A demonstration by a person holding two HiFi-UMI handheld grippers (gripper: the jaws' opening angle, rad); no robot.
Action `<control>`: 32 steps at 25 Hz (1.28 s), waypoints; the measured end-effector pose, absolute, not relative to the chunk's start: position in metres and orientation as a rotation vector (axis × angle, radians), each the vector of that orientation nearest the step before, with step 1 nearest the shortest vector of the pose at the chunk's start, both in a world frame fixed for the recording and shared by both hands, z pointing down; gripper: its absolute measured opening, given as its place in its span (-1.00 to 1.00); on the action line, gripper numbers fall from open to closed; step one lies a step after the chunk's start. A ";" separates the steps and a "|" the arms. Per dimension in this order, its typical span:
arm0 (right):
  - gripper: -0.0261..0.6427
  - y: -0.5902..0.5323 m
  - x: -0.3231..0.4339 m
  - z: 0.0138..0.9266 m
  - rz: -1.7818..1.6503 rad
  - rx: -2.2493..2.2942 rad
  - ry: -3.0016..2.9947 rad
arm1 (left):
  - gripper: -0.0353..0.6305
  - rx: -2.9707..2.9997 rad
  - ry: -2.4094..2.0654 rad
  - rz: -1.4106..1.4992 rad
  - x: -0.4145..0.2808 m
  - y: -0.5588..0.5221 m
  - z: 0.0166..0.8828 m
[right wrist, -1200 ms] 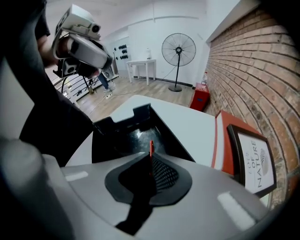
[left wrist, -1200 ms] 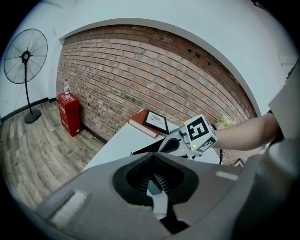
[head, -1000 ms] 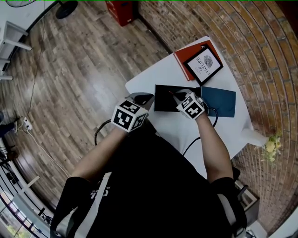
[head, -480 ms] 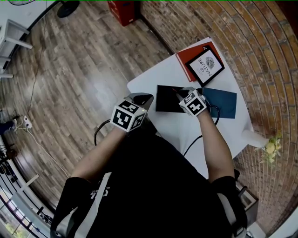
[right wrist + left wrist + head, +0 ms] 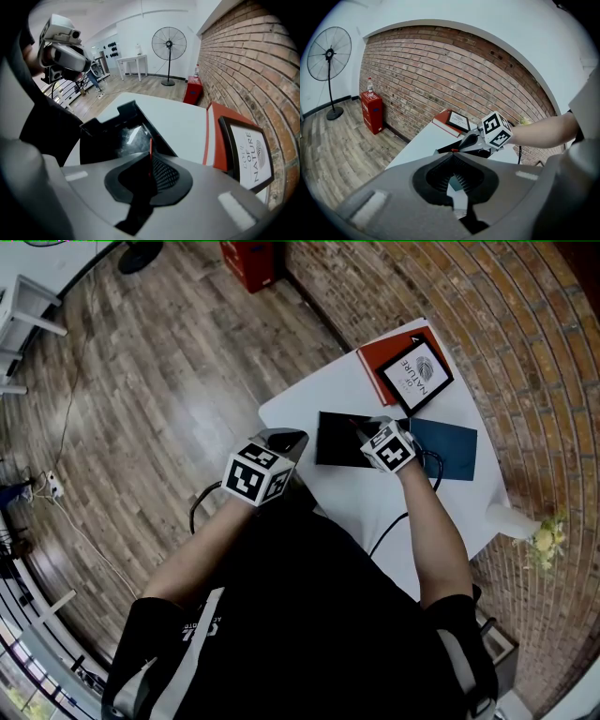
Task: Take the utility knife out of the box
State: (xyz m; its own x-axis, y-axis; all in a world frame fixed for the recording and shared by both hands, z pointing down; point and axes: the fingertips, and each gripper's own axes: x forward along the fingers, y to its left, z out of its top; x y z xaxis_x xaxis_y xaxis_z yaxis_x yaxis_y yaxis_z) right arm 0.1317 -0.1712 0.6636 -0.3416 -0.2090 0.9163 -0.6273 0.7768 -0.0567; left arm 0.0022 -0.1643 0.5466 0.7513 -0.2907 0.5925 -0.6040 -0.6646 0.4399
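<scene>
An open black box [image 5: 333, 442] lies on the white table [image 5: 309, 395]. My right gripper [image 5: 356, 426] points steeply down at the box's right end. A thin red strip, seemingly the utility knife [image 5: 150, 142] seen edge-on, stands between its jaws; the pads [image 5: 164, 174] still press on it, though the jaws have just been opening slightly. The red tip [image 5: 352, 421] shows above the box, whose dark inside [image 5: 115, 136] lies just beyond. My left gripper [image 5: 286, 440] hovers at the table's near left edge, shut and holding nothing, its tips [image 5: 452, 157] aimed at the box [image 5: 443, 151].
At the table's far corner a framed card [image 5: 412, 367] rests on a red book [image 5: 375, 362]. A teal sheet [image 5: 452, 448] lies right of the box, with a black cable [image 5: 429, 472] beside it. A fan [image 5: 168, 44] and a red crate [image 5: 248, 261] stand on the wooden floor.
</scene>
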 end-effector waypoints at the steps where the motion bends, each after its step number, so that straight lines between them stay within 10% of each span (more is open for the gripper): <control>1: -0.87 -0.171 0.132 0.665 0.490 0.632 -1.904 | -0.87 2.309 -0.670 0.641 0.002 -0.164 0.546; 32: -0.89 -0.126 0.159 0.443 0.415 1.217 -2.433 | -0.87 2.755 -0.298 0.450 0.112 -0.151 0.403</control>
